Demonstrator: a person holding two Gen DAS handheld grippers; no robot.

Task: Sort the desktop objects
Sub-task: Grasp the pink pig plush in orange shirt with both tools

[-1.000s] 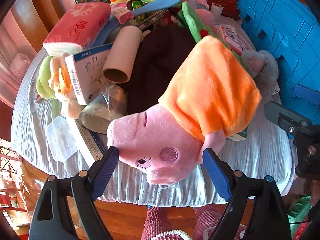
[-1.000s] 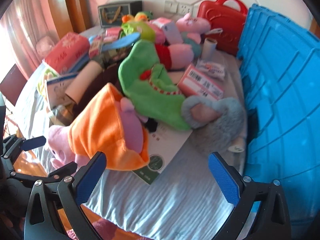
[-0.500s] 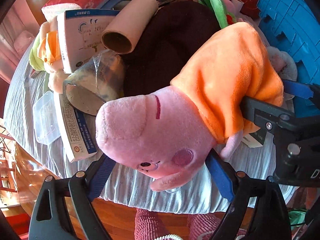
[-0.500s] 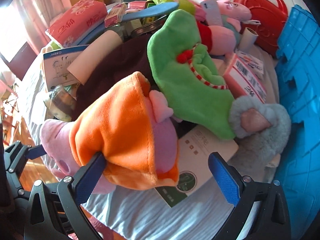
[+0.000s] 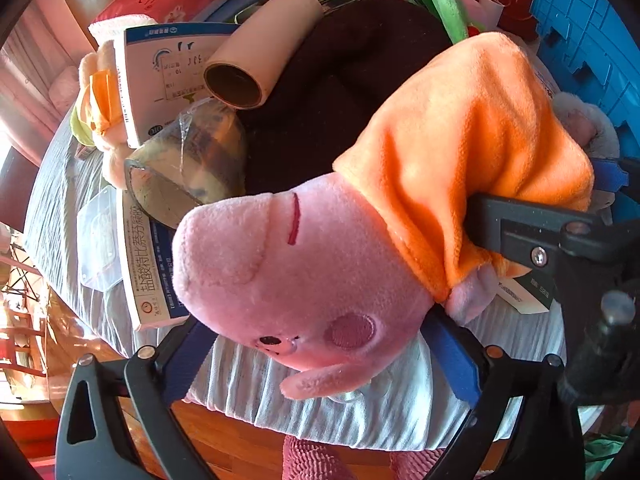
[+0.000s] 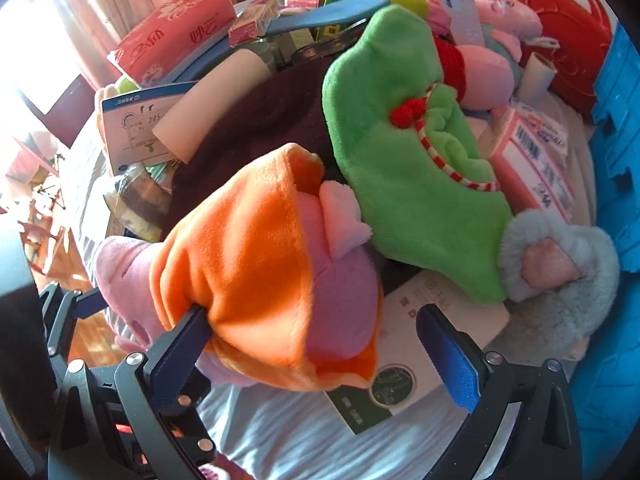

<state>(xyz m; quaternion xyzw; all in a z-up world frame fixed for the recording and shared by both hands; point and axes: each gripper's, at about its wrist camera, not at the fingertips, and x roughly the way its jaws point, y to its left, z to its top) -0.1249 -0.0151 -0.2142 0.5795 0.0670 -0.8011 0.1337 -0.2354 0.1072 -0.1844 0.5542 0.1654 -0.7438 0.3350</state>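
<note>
Two grippers on one toy. My left gripper (image 5: 320,356) straddles the head of the pink pig plush (image 5: 304,264), jaws spread wide and just been opening further, the head between the blue pads without any squeeze I can make out. My right gripper (image 6: 316,344) also stands spread: one pad touches the orange dress (image 6: 240,264), the other hangs clear over a white booklet (image 6: 436,320). The pig lies on its side at the near edge of the tabletop (image 5: 360,412), its snout past the grey cloth.

Risks, as I judge them:
- Plush is soft and springy; a shallow pinch on the loose dress fabric could slip or lift cloth only.
- Head overhangs the edge; a nudge from either pad could roll it to the floor.
- Both grippers crowd one object and may collide.
- Pile behind is unstable: a cardboard tube (image 5: 256,68) rests aslant on a dark knit fabric (image 5: 340,92) and could roll.

Textures: short fleece on the pig, a fuzzy green plush (image 6: 404,160) beside it, crinkly clear wrap, stiff glossy cartons, a ribbed hard blue crate (image 6: 616,200) well to the side.
</note>
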